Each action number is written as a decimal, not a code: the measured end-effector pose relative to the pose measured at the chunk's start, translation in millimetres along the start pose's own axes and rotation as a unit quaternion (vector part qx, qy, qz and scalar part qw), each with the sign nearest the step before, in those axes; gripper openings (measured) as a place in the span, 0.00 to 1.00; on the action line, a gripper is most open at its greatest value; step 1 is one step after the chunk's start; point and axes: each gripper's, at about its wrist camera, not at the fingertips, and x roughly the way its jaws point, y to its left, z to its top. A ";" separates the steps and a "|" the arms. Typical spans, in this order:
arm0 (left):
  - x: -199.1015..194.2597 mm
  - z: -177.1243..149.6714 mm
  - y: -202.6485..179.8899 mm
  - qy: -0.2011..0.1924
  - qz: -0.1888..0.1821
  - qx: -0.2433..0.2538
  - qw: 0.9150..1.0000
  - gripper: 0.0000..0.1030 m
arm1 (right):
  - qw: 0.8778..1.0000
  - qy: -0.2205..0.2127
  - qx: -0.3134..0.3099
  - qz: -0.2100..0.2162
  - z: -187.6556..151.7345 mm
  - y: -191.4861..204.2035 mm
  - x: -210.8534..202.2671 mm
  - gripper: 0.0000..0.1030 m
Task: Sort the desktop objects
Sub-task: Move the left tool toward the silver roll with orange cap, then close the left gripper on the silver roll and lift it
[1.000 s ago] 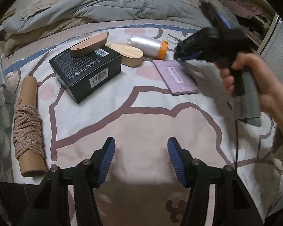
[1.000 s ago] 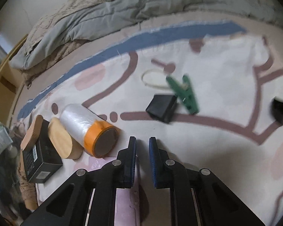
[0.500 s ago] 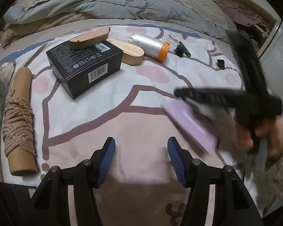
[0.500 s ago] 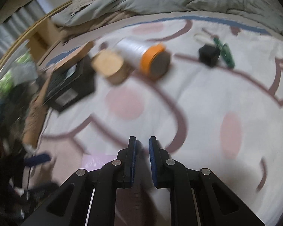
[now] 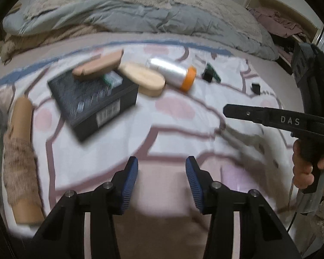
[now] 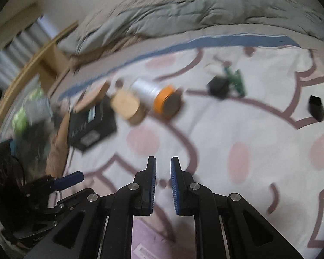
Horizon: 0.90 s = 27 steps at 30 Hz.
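Note:
My left gripper (image 5: 162, 179) hangs over the bedsheet, its jaws closing with nothing between them. My right gripper (image 6: 163, 183) is shut on a pink booklet (image 6: 143, 237), which shows under its fingers. In the left wrist view it reaches in from the right, held by a hand (image 5: 306, 170), with the booklet (image 5: 233, 179) a blurred pink patch below it. Farther back lie a black box (image 5: 92, 101) with a wooden piece (image 5: 97, 64) on top, an oval wooden block (image 5: 142, 78) and a silver roll (image 5: 175, 75) with an orange end.
A cardboard tube wound with rope (image 5: 19, 155) lies at the left. A small black cube (image 6: 219, 86), a green clip (image 6: 236, 78) and another small black piece (image 6: 316, 106) sit at the far right. A grey duvet (image 5: 140, 17) is bunched along the back.
The right gripper has lifted the pink booklet off the sheet and carried it nearer, towards the left gripper. The left jaws have narrowed.

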 end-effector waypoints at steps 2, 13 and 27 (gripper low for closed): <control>3.3 15.7 -4.3 -0.011 0.004 0.014 1.000 0.45 | 1.000 0.000 0.012 0.004 -1.6 -10.3 -3.5 0.14; 72.0 122.5 -15.3 -0.057 0.068 0.033 0.995 0.69 | 1.000 0.014 0.020 -0.004 -50.1 -41.9 -6.2 0.14; 146.9 140.6 -62.0 0.062 0.098 0.131 0.984 0.46 | 0.994 -0.034 0.063 0.082 -70.4 -71.5 -4.6 0.14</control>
